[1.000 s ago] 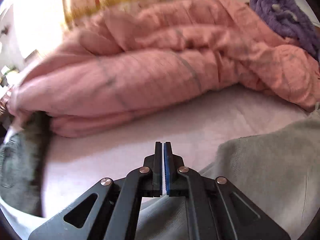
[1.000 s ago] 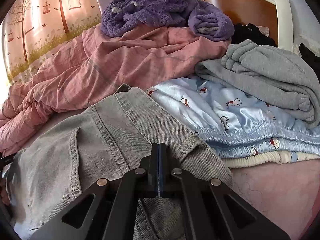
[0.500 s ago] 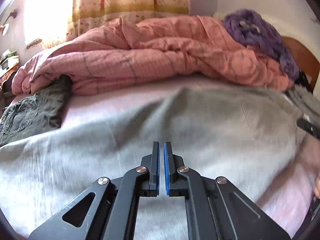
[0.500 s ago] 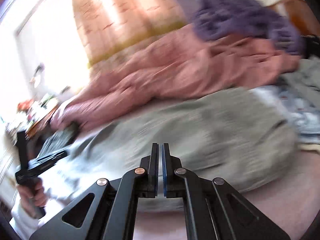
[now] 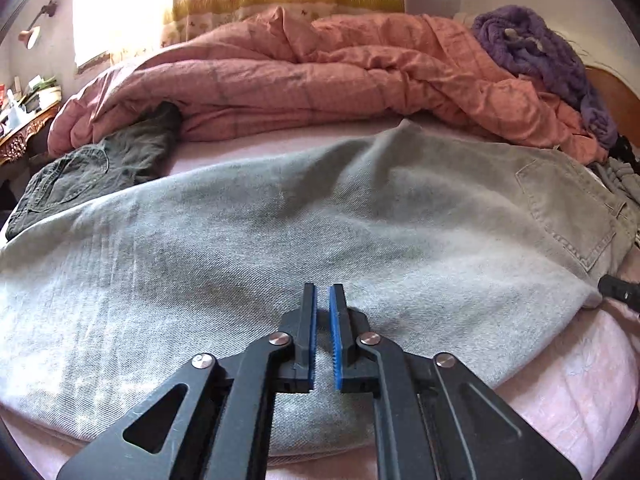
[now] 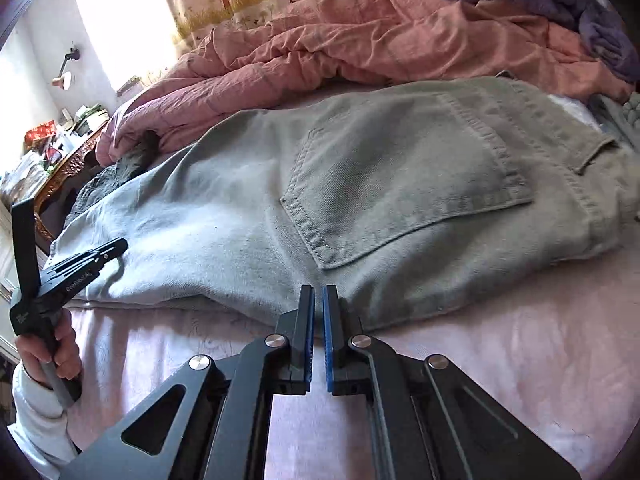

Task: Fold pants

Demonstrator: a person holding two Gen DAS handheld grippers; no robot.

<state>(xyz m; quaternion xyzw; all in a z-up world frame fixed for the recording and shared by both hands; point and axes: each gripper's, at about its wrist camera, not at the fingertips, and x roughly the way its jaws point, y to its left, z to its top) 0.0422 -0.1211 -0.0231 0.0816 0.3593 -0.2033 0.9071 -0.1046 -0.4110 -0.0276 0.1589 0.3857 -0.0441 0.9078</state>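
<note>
- Grey-green pants (image 5: pixel 304 236) lie spread across a pink-sheeted bed (image 6: pixel 500 380), their long axis running side to side in front of both tools, waistband and back pocket (image 6: pixel 404 196) toward the right, legs trailing off to the left.
- The left tool (image 5: pixel 322 292) hovers over the leg section, its blue-padded jaws slightly parted and holding nothing.
- The right tool (image 6: pixel 315 292) sits at the near edge of the seat, just below the pocket; its jaws too show a narrow gap with no cloth between them.
- The pants appear already doubled leg on leg; a fold along the length looks likely next, with the left tool nearer the hems and the right nearer the waist.
- A rumpled pink duvet (image 5: pixel 320 76) bunches just beyond the pants, and a dark green garment (image 5: pixel 92 168) lies by the far left end, which could crowd the fold.
</note>
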